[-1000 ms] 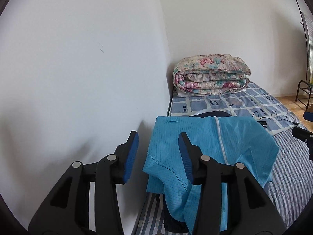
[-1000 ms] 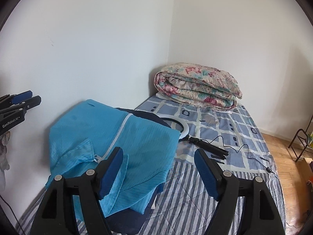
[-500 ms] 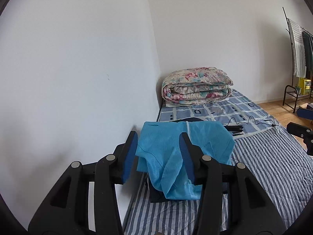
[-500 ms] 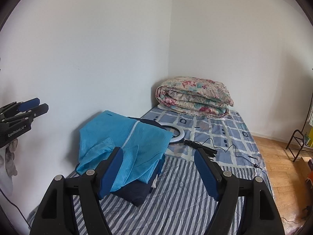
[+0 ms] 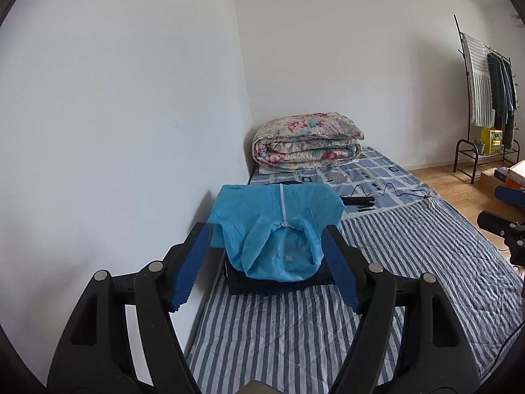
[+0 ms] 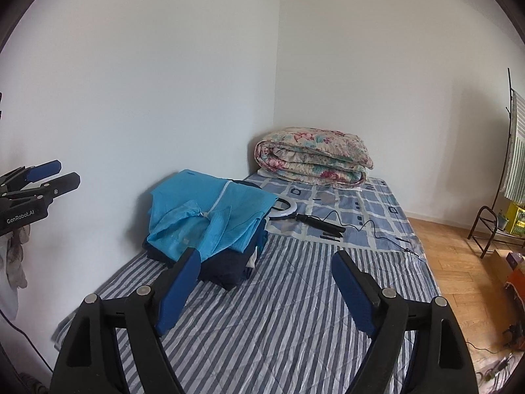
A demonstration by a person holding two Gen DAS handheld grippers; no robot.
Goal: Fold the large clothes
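Observation:
A folded light-blue zip garment (image 5: 279, 226) (image 6: 210, 216) lies on top of a folded dark navy garment (image 5: 279, 282) (image 6: 226, 272), stacked on the striped bed (image 5: 295, 328) (image 6: 295, 312) beside the left wall. My left gripper (image 5: 267, 259) hangs well back from the stack, its jaws opening with nothing between them. My right gripper (image 6: 264, 287) is also back from the stack, to its right, jaws opening and empty. The left gripper's fingers (image 6: 49, 177) show at the left edge of the right wrist view.
A rolled floral quilt (image 5: 308, 141) (image 6: 315, 157) sits at the bed's far end. A ring light with cable (image 6: 305, 216) (image 5: 361, 201) lies behind the stack. A clothes rack (image 5: 489, 98) and boxes (image 5: 505, 174) stand on the wooden floor at right.
Both grippers drew back from the stack, which now looks smaller and farther. The left jaws spread much wider; the right jaws widened slightly. The blue garment stays on the pile.

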